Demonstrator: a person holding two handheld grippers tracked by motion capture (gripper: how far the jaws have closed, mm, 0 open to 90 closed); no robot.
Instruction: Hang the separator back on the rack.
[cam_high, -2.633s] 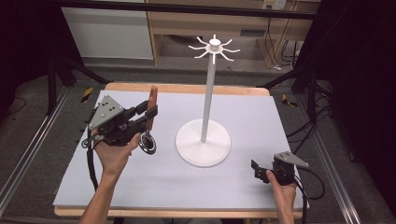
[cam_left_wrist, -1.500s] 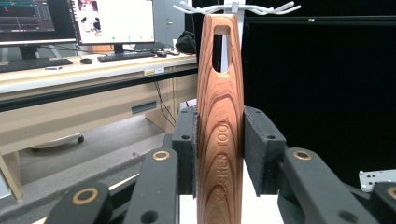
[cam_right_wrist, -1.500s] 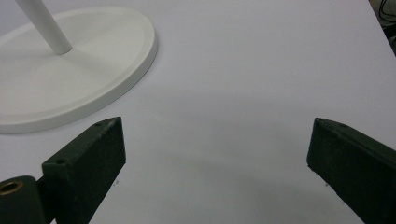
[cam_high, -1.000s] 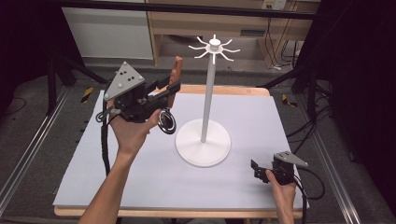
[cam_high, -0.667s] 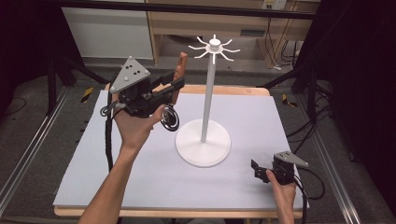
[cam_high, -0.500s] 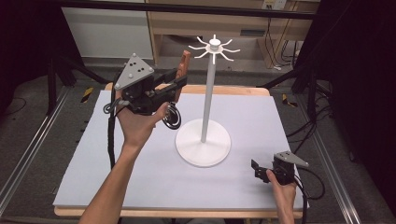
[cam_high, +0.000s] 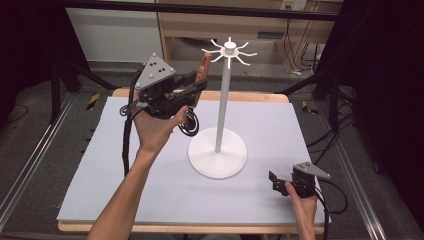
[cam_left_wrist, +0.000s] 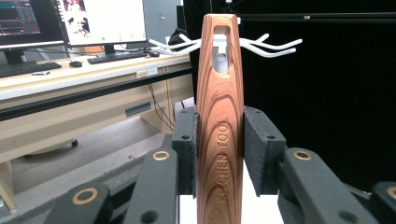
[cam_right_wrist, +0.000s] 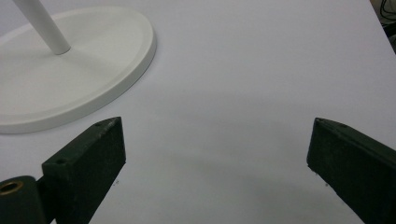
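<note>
Left claw pinches wooden handle; its lower end, perhaps a whisk, is cut off.

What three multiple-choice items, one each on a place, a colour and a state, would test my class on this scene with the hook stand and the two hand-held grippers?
1. Where does the right gripper sit?
A. near the table's front right corner
B. above the stand's hooks
C. at the table's back left corner

2. What colour is the handle in the left gripper?
A. white
B. reddish-brown wood
C. blue

3. How do the right gripper's jaws stand?
A. shut on the stand's base
B. shut on nothing
C. open, nothing between them

Answers:
1. A: the high view shows it low beside the stand.
2. B: the left gripper view shows wood grain.
3. C: the right gripper view shows bare table between the jaws.
</note>
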